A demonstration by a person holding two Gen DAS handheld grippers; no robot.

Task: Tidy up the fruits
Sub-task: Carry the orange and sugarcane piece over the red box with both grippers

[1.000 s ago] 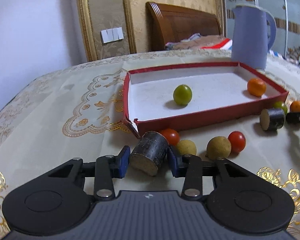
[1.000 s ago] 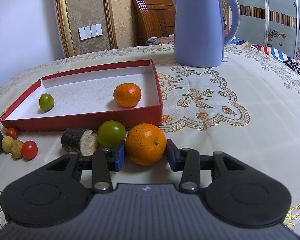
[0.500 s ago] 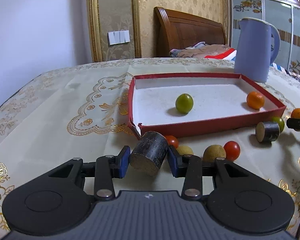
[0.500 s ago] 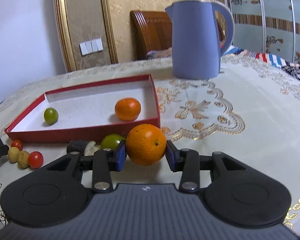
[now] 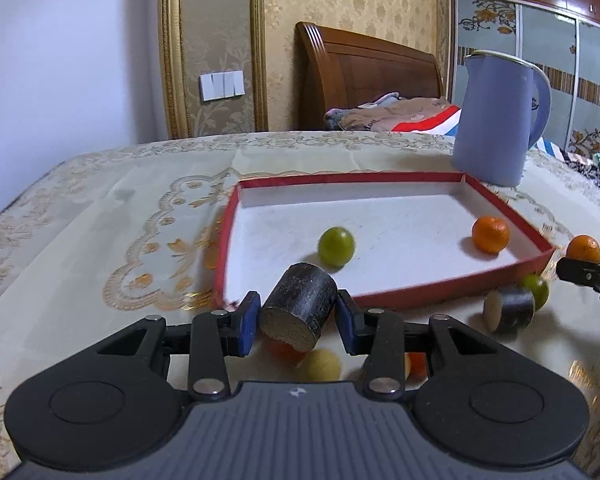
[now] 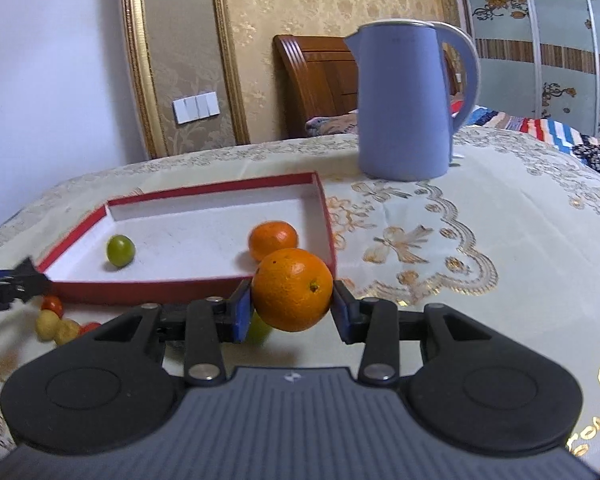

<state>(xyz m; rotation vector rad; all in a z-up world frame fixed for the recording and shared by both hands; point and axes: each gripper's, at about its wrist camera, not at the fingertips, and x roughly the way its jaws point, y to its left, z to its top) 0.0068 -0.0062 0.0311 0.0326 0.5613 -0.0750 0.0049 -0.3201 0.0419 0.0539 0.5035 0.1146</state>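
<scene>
My left gripper [image 5: 296,322] is shut on a dark cylindrical piece with a pale cut end [image 5: 300,312], held above the table near the front left corner of the red tray [image 5: 452,280]. My right gripper [image 6: 292,312] is shut on an orange [image 6: 292,290], held above the table in front of the tray's right end [image 6: 140,290]. In the tray lie a green fruit [image 5: 336,247] and a small orange [image 5: 490,234]; both show in the right wrist view, the green fruit [image 6: 120,250] and the small orange [image 6: 272,238].
A blue kettle [image 6: 408,100] stands behind the tray. On the cloth before the tray lie a second dark piece [image 5: 510,312], a green fruit [image 5: 538,290], and small red and yellow fruits [image 6: 56,320]. The right gripper's tip [image 5: 588,276] shows at the left view's right edge.
Both grippers have risen from the table, the left with the dark piece and the right with the orange, and now sit higher over the tray's front edge.
</scene>
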